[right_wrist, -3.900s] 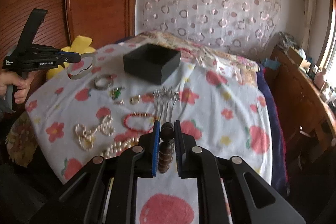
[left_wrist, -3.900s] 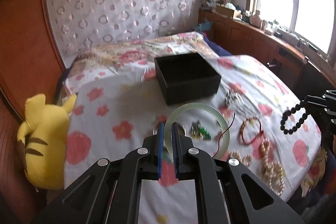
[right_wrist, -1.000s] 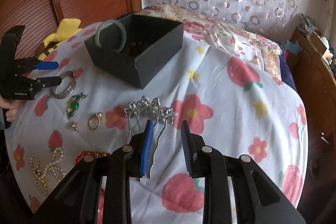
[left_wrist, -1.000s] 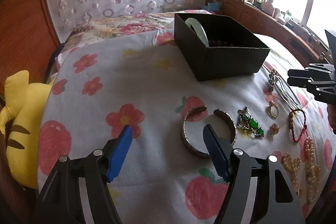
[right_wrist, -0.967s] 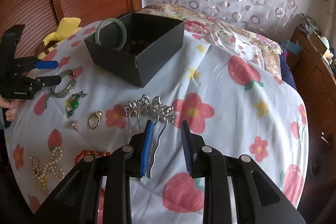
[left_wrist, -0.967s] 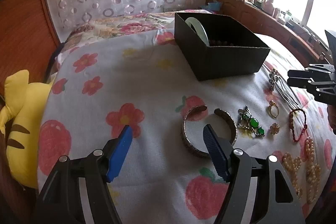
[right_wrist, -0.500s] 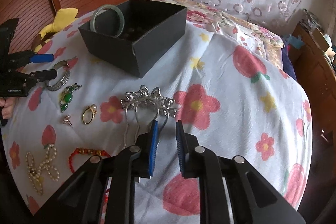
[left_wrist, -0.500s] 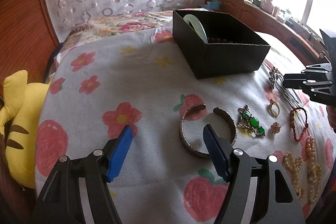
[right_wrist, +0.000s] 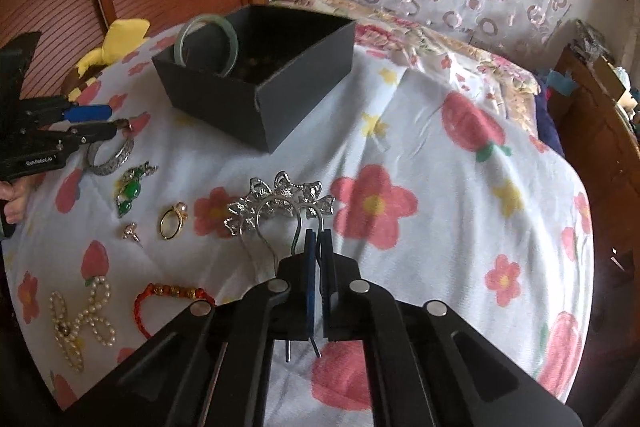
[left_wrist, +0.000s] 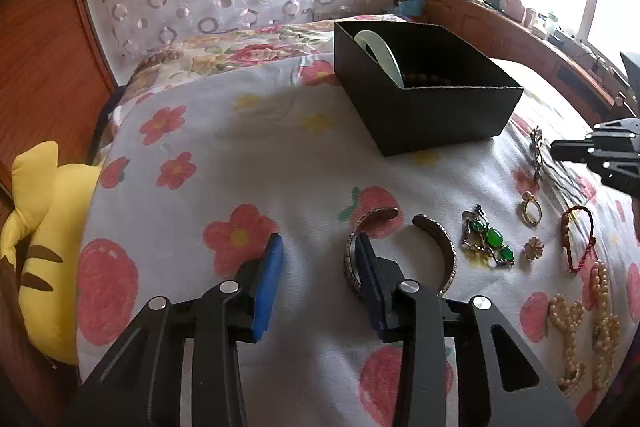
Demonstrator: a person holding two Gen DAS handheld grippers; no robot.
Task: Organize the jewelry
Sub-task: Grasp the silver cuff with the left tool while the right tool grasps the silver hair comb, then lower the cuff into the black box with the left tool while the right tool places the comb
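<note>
The right gripper (right_wrist: 318,239) is clenched on a thin metal prong of the silver hair comb (right_wrist: 280,201), which lies on the flowered bedsheet (right_wrist: 420,147). The jaws of the left gripper (left_wrist: 318,259) have just been closing and are still apart, its right blue pad inside one engraved silver cuff bracelet (left_wrist: 400,251), no grip yet. Behind stands one black box (left_wrist: 424,107) holding a smooth jade bangle (right_wrist: 208,41).

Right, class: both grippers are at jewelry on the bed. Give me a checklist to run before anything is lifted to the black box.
1. Right gripper shut on silver flowered hair comb: ok, jaws just closed on one prong.
2. Comb grip secure: cannot tell, thin prong only.
3. Left gripper clamped on engraved silver cuff bangle: not ok, jaws just closing, cuff wall between them, one pad clear.
4. Open black cardboard box has room: ok, holds pale green bangle and brown beads.
</note>
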